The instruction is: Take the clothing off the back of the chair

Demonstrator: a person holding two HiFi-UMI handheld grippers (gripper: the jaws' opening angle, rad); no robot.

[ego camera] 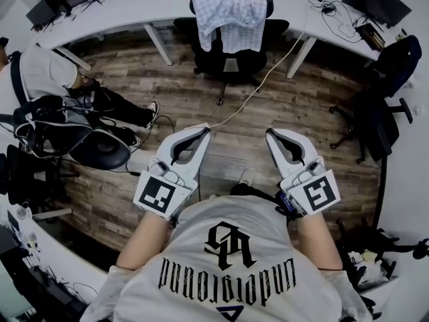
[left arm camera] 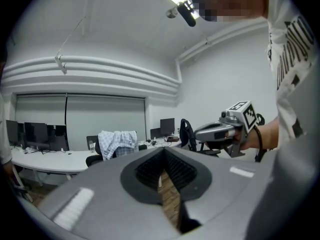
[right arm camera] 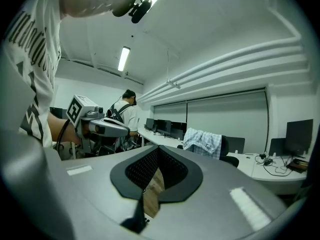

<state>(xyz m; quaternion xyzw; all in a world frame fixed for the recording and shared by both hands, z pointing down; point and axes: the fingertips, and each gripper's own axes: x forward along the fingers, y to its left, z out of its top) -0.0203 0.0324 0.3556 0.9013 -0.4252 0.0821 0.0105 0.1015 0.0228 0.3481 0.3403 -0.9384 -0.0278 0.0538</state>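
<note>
Garment: The pale blue-and-white checked shirt is draped over the backrest of the black swivel office chair at the top centre of the head view. It is well apart from both of your tools.
Chair: It stands just in front of the long white curved desk, across the brown wood-plank floor from you.
Left gripper: Its jaws are closed tip to tip with nothing between them. It sits at lower centre left, aimed toward the chair.
Right gripper: Its jaws are likewise pressed together and empty. It sits beside the left one at lower centre right.
Step in hand: By my reading you are at the approach, and the shirt has not been touched yet.
How to do it well: Walk up first, then part both sets of jaws before you reach the cloth. Pinch the shirt where it folds over the top edge of the backrest, one tool on each side. Lift straight up so the fabric clears the backrest rather than dragging across it.
Watch for: The thin white cable runs across the floor from the middle of the frame toward the desk at upper right, so step over it. A chair of this kind may roll or swivel if you pull sideways, so keep the pull vertical.
Bystander: A seated person in a white top is at the left edge, off your likely path.
</note>
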